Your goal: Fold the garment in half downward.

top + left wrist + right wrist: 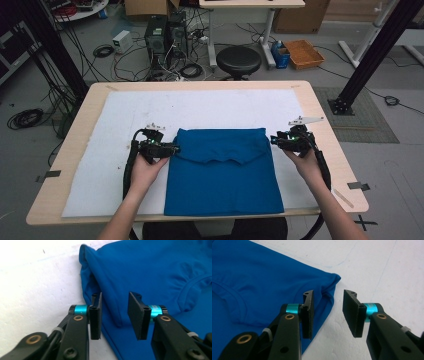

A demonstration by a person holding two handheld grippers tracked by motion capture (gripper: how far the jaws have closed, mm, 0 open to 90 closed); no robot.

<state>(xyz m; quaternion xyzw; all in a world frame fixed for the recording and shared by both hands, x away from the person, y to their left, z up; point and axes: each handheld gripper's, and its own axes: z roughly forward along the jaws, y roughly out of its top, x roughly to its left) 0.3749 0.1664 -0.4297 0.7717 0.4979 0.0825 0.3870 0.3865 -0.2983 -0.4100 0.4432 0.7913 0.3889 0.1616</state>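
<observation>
Folded blue shirt lies flat on the white mat, near the table's front edge, between my two hands. My left gripper sits just beside its upper left corner; my right gripper sits just beside its upper right corner. Both point inward at the cloth, about equally near. In the left gripper view the jaws stand partly apart with nothing pinched, the shirt's folded side edge running forward through the gap beneath them. In the right gripper view the jaws are likewise partly apart and empty; the corner lies ahead and slightly left, one pad over blue, the other over mat. Long axis of the fold runs away from me, front to back. Shirt looks smooth, a collar seam curving across the top layer, small puckers at both far corners. My guess: next fold turns on those two corners.
</observation>
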